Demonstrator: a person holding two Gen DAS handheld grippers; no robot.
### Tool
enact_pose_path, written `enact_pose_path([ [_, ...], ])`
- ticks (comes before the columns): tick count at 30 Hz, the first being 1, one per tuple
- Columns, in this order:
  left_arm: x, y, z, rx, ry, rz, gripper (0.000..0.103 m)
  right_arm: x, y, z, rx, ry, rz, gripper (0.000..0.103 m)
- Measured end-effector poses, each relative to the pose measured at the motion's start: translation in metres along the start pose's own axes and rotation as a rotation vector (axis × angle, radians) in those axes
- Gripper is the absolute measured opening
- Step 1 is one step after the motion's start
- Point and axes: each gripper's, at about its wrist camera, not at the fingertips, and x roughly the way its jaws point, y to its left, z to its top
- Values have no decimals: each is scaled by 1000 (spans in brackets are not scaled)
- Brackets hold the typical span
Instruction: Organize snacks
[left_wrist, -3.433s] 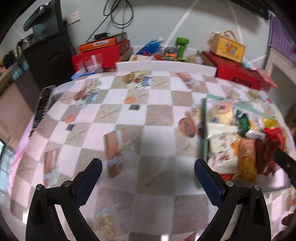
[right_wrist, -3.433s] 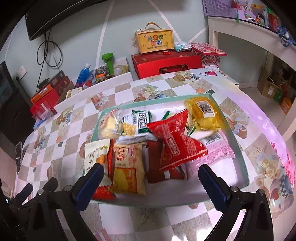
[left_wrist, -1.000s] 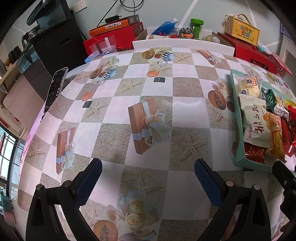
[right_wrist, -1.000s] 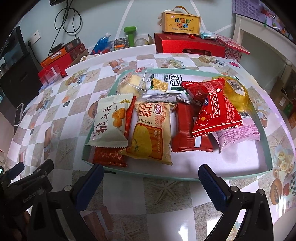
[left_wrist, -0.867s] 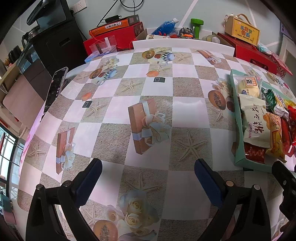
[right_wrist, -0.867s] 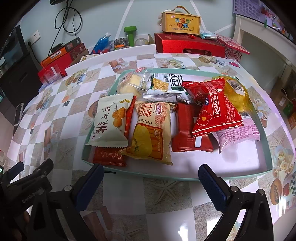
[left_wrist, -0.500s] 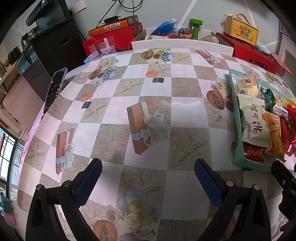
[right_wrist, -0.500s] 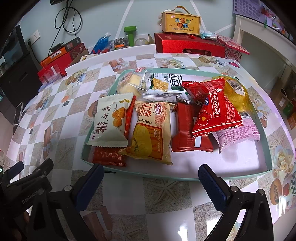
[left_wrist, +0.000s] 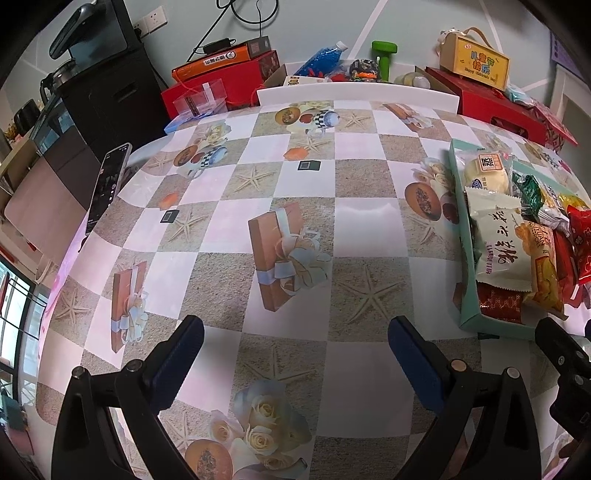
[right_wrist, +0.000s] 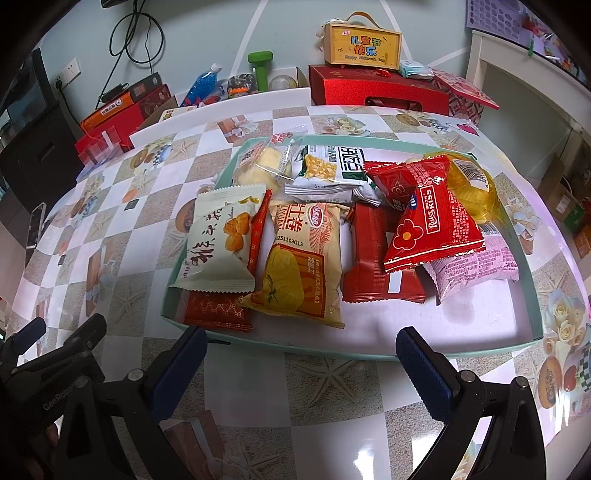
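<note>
Roughly ten snack bags (right_wrist: 299, 258) piled in one tray (right_wrist: 369, 350), some half hidden. Left gripper (left_wrist: 295, 354) and right gripper (right_wrist: 301, 365) both wide, empty.

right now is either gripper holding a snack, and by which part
Nothing is held. The left gripper is open over bare tablecloth, and the right gripper is open just short of the tray; every snack lies in the tray.
</note>
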Motion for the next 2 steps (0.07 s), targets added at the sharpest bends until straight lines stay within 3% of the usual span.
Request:
enact_pose_path([
  [2, 0, 0, 0, 0, 0, -5, 100, 0, 0, 0, 0, 0, 0, 103],
])
